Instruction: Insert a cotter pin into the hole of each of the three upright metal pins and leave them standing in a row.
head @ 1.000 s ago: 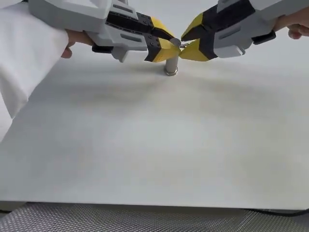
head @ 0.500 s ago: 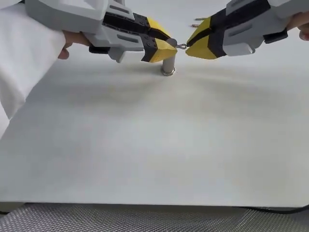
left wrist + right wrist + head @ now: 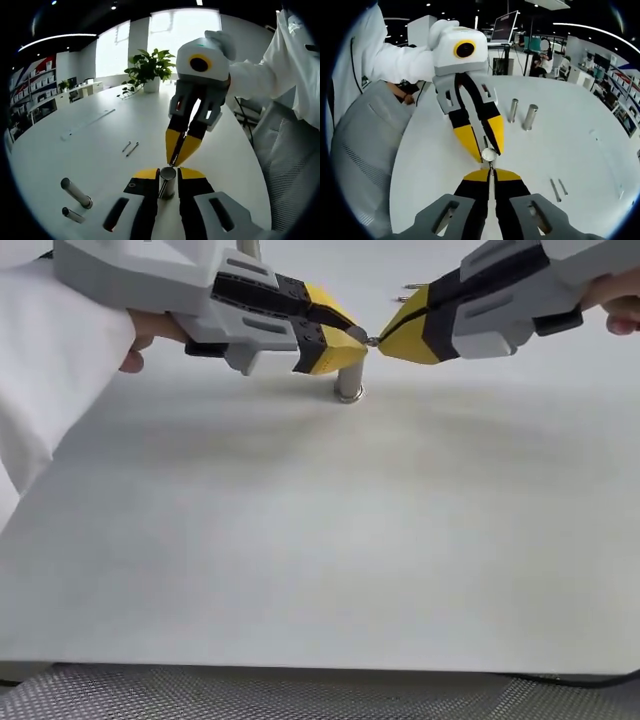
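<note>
The left gripper (image 3: pixel 345 343) is clamping the upright metal pin (image 3: pixel 349 383); the right gripper (image 3: pixel 392 337) is aiming its pinched cotter pin (image 3: pixel 490 177) level at the pin's top.

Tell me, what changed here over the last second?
The right hand-held gripper, shut on the cotter pin, drew back slightly, then came in again to the top of the metal pin. The left hand-held gripper stayed clamped on that pin, which kept standing.

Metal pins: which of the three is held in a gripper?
The pin clamped upright in the left gripper, with the right gripper holding a cotter pin at its top. The other two pins stand free.
</note>
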Demonstrator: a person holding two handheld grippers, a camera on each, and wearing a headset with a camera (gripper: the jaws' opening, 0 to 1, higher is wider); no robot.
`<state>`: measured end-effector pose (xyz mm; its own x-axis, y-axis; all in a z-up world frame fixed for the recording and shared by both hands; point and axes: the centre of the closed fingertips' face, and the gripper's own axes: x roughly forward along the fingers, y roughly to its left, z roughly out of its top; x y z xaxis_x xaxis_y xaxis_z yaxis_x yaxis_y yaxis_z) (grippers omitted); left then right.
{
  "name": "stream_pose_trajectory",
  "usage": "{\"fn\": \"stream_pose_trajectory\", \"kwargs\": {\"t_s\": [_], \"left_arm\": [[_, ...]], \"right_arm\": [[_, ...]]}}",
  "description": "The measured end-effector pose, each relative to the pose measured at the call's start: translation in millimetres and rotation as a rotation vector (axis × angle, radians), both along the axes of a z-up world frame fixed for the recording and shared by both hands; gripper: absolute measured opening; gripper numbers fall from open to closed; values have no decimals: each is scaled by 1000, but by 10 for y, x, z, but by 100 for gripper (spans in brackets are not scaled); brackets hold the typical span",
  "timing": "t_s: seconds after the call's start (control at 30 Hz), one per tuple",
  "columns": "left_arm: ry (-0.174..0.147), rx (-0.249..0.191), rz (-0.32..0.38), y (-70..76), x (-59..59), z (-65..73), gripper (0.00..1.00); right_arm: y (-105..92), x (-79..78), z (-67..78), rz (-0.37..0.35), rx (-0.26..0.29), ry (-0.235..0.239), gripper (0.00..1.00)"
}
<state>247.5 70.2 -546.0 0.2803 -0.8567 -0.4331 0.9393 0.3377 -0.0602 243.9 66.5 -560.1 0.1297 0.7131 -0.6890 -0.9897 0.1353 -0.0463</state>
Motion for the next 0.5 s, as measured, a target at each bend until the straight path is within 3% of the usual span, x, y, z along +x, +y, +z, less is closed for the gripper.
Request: {"fn": "stream_pose_trajectory", "kwargs": {"t_s": [0.1,0.2,0.33,0.5], "left_arm": [[3,-7,1,26,-16,11,15],[3,-19,14,75,-31,12,25],[25,-42,41,181,-90,-29,39],[63,-62,65,296,-209,-78,59]], "right_arm": [[7,-4,17,-6,12,-3,5],[6,-2,19,-15,18,-7,11],[41,-38,0,-26,68,30,15],[59,-36,-38,-43,94,44,21]]}}
